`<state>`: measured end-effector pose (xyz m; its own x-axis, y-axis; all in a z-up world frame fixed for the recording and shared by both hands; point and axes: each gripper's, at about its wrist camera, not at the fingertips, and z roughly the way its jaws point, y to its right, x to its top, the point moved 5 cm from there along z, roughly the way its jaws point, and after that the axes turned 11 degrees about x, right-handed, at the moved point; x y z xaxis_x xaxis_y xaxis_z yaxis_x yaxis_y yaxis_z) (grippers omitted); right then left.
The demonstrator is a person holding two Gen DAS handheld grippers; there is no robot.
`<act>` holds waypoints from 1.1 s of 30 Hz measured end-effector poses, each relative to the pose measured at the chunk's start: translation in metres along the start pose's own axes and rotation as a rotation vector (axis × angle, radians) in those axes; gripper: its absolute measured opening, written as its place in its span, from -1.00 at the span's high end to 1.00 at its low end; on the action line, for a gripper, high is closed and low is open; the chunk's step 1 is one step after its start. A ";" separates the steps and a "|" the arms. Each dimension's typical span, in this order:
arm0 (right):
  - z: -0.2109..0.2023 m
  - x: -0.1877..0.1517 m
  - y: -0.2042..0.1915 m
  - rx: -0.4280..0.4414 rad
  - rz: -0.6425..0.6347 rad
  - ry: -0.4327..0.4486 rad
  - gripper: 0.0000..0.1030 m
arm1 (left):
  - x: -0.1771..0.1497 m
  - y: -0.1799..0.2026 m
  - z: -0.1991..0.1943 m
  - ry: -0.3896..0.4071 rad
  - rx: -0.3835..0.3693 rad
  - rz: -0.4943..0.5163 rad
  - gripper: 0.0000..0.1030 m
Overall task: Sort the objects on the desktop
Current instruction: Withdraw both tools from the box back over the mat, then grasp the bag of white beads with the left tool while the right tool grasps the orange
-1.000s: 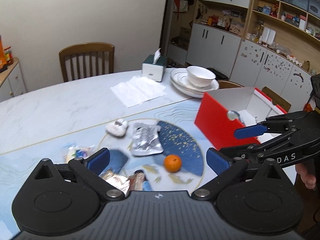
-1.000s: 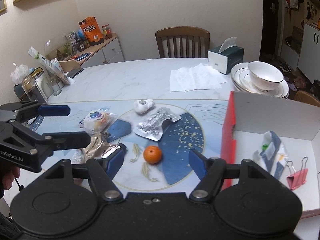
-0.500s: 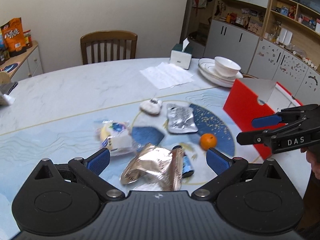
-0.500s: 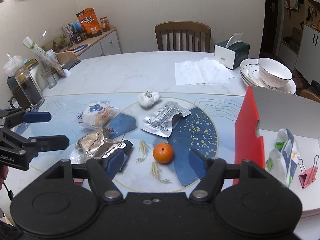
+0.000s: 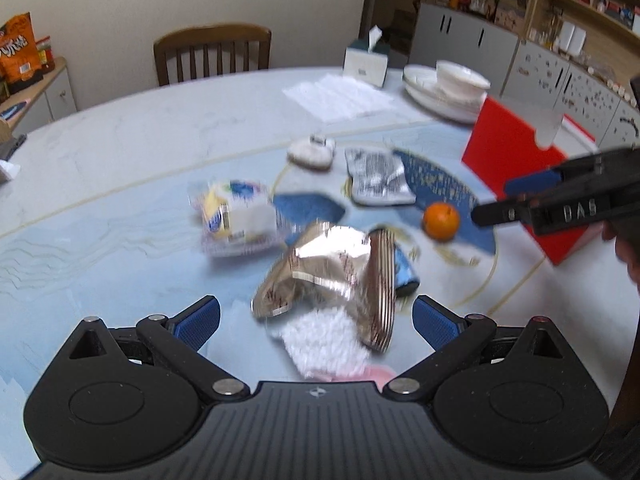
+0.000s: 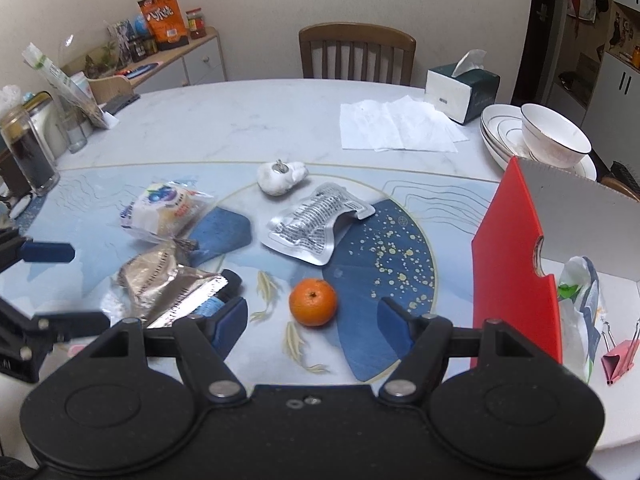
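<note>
The right gripper [image 6: 312, 314] hangs low over the desk [image 6: 208, 120] with its blue-padded fingers [image 6: 231, 316] spread wide and nothing between them; the orange [image 6: 313, 301] sits on the desk just ahead of the gap, round, bright and dimpled, with a small dark stem scar on top. The left gripper [image 5: 316, 318] likewise has its fingers [image 5: 199, 317] spread and empty, poised over a crumpled foil packet [image 5: 332, 268], shiny bronze with a ribbed sealed edge, lying partly on a white fluffy thing [image 5: 324, 344]. Beyond it lies a clear-wrapped snack [image 6: 164, 210] with a blue and yellow label. Further on, a flat silver pouch [image 6: 318, 228] rests curled at one end, and past that a small white plush lump [image 6: 282, 176]. To the right stands a red box [image 6: 516, 260] with a white inside; it holds a crumpled white wrapper [image 6: 580, 292] and a pink binder clip [image 6: 620, 354]. Farthest back are stacked plates with a bowl [image 6: 554, 136], paper napkins [image 6: 396, 128] and a tissue box [image 6: 462, 92].
</note>
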<state>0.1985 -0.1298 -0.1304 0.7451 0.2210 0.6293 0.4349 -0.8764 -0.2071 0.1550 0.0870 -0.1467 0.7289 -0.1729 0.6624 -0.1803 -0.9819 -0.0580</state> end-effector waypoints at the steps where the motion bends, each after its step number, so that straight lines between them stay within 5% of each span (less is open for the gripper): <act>1: 0.003 0.000 0.001 -0.004 0.002 -0.004 -0.38 | -0.003 0.000 0.003 -0.009 0.002 0.003 -1.00; 22: 0.050 0.000 0.007 -0.033 -0.031 -0.052 -0.38 | -0.022 -0.008 0.022 -0.080 0.024 -0.045 -0.98; 33: 0.058 0.000 0.009 -0.025 -0.016 -0.067 -0.32 | -0.020 -0.007 0.024 -0.105 -0.010 -0.074 -0.47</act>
<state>0.2318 -0.1128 -0.1759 0.7707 0.2625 0.5806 0.4348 -0.8827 -0.1782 0.1576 0.0956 -0.1781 0.8056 -0.1078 0.5826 -0.1300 -0.9915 -0.0037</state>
